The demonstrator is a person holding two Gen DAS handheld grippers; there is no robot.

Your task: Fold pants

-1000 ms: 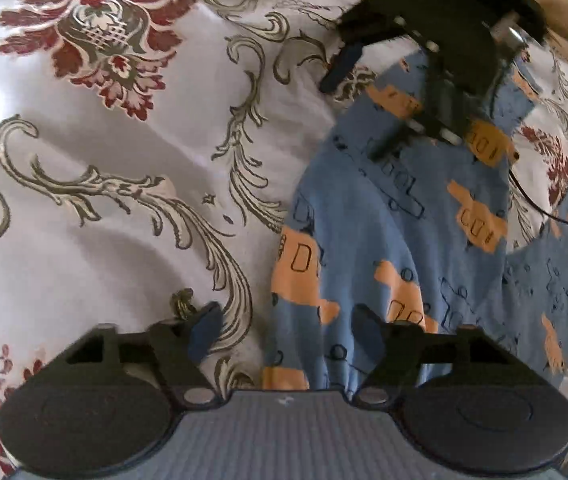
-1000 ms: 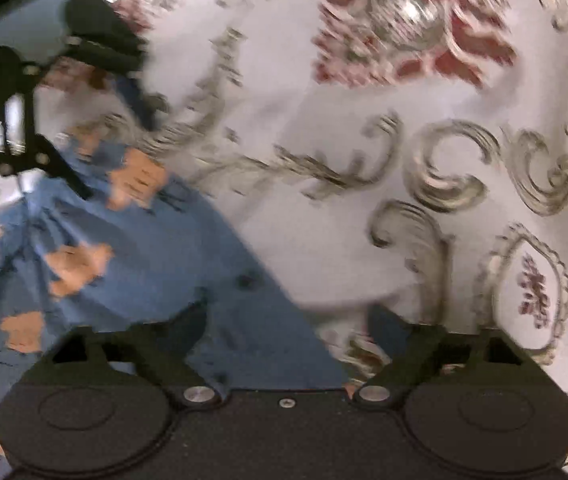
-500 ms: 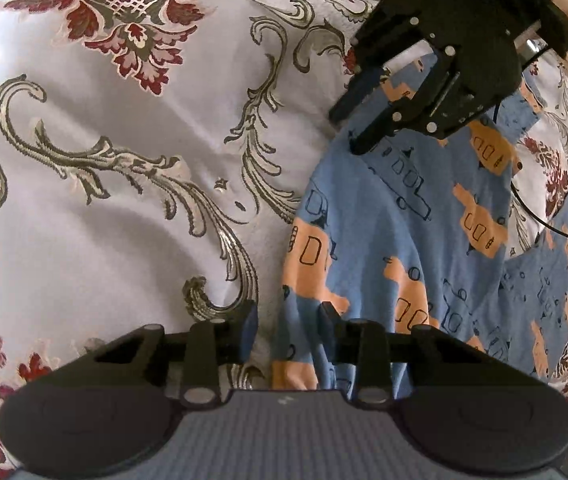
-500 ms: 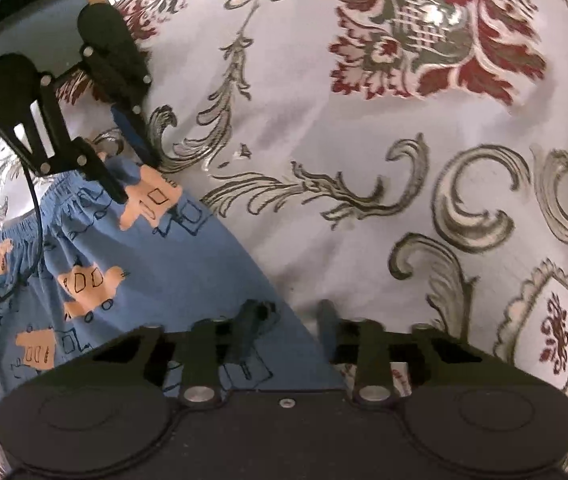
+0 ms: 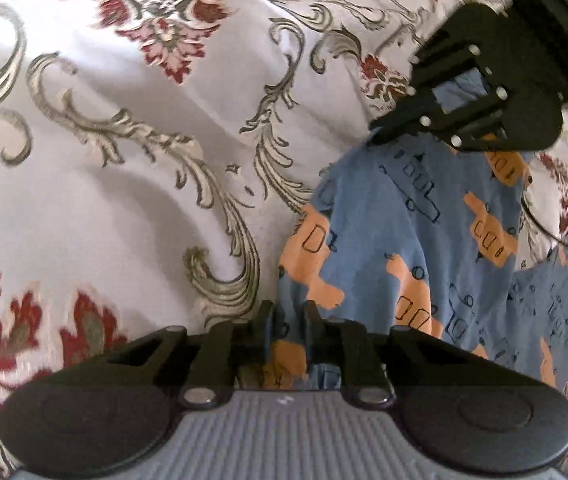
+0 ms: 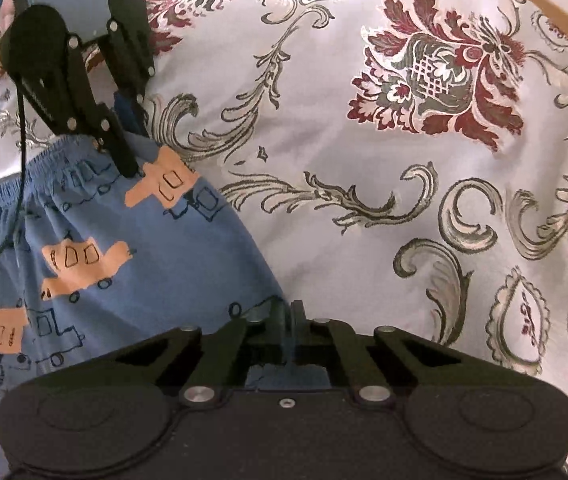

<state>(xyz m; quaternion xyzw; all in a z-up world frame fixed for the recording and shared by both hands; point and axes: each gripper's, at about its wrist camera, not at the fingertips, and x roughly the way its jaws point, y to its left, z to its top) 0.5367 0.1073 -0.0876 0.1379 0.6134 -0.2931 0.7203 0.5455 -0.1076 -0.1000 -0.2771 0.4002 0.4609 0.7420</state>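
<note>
We hold the pants point(image 5: 424, 240): left gripper point(image 5: 287, 312) pinching the waistband corner, right gripper point(image 6: 286, 312) the hem; long axis spans between us

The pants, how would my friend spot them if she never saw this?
Look at the big cream cloth with red flowers and grey swirls. The pants lie on it, soft blue with orange trucks, the only plain blue thing there.
</note>
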